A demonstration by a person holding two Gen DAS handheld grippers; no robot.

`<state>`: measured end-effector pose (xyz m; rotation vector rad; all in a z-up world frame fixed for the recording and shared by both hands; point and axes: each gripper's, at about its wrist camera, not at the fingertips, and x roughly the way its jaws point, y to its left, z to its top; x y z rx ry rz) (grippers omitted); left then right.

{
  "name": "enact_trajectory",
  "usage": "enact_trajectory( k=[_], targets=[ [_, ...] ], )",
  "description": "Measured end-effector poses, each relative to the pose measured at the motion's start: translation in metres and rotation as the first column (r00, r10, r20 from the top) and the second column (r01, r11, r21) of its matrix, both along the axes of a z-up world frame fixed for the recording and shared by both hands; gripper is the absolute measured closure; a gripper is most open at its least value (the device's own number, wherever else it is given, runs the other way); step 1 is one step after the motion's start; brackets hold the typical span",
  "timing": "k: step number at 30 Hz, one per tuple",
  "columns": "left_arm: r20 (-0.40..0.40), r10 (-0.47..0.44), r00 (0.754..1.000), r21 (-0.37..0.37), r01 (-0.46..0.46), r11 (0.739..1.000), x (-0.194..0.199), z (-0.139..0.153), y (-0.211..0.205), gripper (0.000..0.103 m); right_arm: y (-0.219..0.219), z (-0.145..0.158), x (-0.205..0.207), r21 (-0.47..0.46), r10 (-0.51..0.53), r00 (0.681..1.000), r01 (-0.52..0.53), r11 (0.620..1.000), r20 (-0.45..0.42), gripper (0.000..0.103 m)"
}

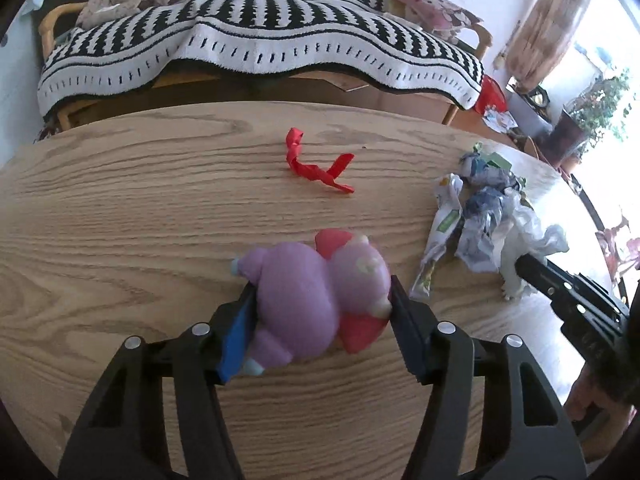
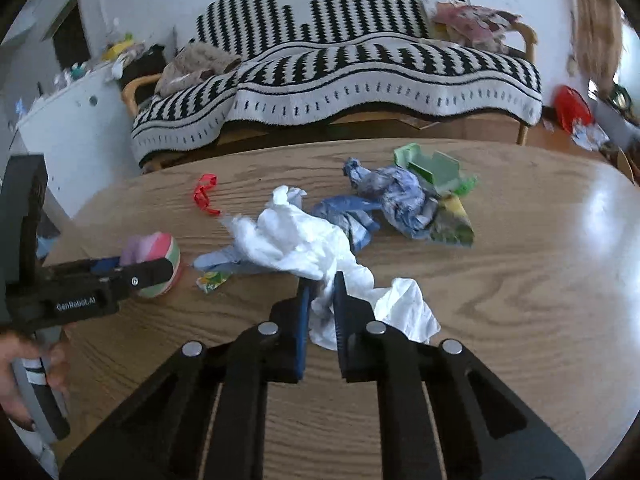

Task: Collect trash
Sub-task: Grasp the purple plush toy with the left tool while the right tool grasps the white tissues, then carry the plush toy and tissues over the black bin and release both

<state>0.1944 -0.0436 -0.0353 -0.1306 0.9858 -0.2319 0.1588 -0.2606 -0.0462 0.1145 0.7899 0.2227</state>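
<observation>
Tongs in both hands are shown at work over a wooden table [image 1: 120, 208] strewn with trash. Left tongs [image 1: 320, 296] are seen closed partway around a purple and pink plush toy [image 1: 312, 300], whose sides are pressed by both pads; the toy rests on the table near the middle of the left wrist view. Right tongs [image 2: 320, 292] are seen nearly closed, with a fold of white crumpled tissue [image 2: 296, 240] pinched between the pads; the rest of the tissue is spread on the table beyond and to the right of the pads.

In the right wrist view, the left tongs [image 2: 160, 272] appear at the left edge, held by a hand [image 2: 16, 364], with the toy [image 2: 156, 256] between them. A crumpled blue wrapper [image 2: 396, 200] is seen farther off, just beyond the tissue, and a green plastic tray [image 2: 432, 168] lies at its far right side, touching it. A yellow and green printed wrapper [image 2: 456, 228] is seen beside the blue one on the right. A small printed scrap [image 2: 214, 280] lies near the left end of the tissue. A twisted red ribbon [image 1: 312, 164] lies apart from the heap, toward the far left of the table.

Behind the table, a bench covered with a black and white striped blanket [image 2: 360, 76] is visible.
</observation>
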Motion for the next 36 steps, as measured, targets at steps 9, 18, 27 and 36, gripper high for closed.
enact_trajectory(
  k=[9,18,27,36],
  targets=[
    [0.005,-0.029,1.000,0.023,0.029,0.999,-0.002,-0.002,-0.004,0.038,-0.011,0.001,-0.015,0.105,-0.085,0.996,0.085,0.991,-0.008,0.093],
    [0.034,-0.020,0.999,0.017,0.019,1.000,-0.012,0.005,-0.002,0.047,-0.013,0.022,-0.025,0.115,-0.089,0.996,0.085,0.990,0.031,0.093],
    [0.070,-0.022,0.997,0.014,0.021,1.000,-0.035,0.030,-0.002,0.048,-0.008,0.053,-0.049,0.124,-0.064,0.996,0.056,0.991,0.063,0.093],
    [0.196,-0.149,0.969,-0.083,0.168,0.982,-0.135,0.099,-0.045,0.050,-0.018,0.111,-0.123,0.134,-0.111,0.973,0.084,0.987,0.203,0.094]
  ],
)
